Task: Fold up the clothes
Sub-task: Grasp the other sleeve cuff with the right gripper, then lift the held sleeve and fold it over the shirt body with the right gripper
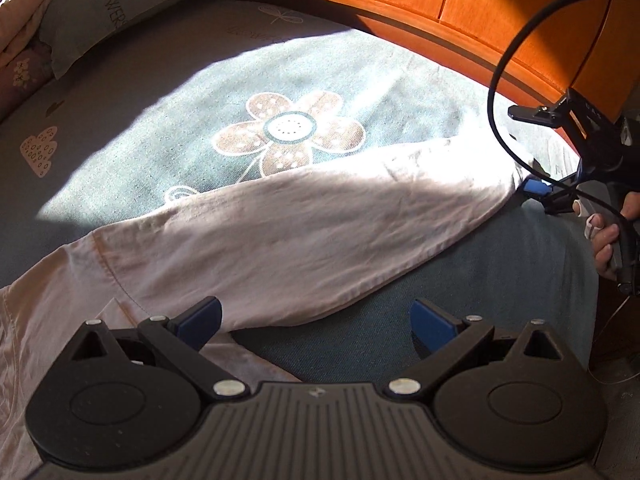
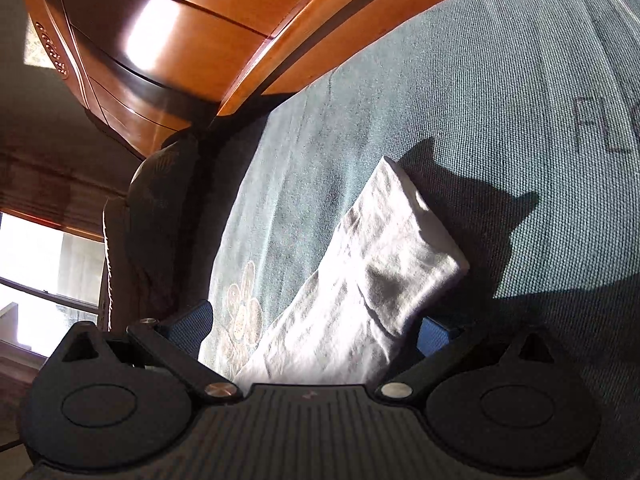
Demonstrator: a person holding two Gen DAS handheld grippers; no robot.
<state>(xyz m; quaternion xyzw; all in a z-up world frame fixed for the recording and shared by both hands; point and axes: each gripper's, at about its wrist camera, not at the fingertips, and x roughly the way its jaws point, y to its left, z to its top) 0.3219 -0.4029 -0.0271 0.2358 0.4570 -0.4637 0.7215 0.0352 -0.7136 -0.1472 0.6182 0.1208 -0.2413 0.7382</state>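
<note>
A pale pink garment point(image 1: 300, 232) lies across the teal flowered bed sheet point(image 1: 160, 120), one long leg or sleeve stretching to the right. My left gripper point(image 1: 316, 320) hovers open over its near edge, one blue pad above the cloth and the other above bare sheet. In the left wrist view my right gripper point(image 1: 536, 192) is at the far end of that limb, held by a hand point(image 1: 604, 240). In the right wrist view the garment's point(image 2: 360, 280) end runs between the wide-apart fingers of my right gripper point(image 2: 316, 330), which is open.
An orange wooden bed board point(image 1: 440, 0) curves along the far side of the sheet point(image 2: 480, 100). A teal pillow point(image 1: 120, 8) lies at the top left. A black cable point(image 1: 496, 80) loops from the right gripper. A window point(image 2: 40, 260) shows at the left.
</note>
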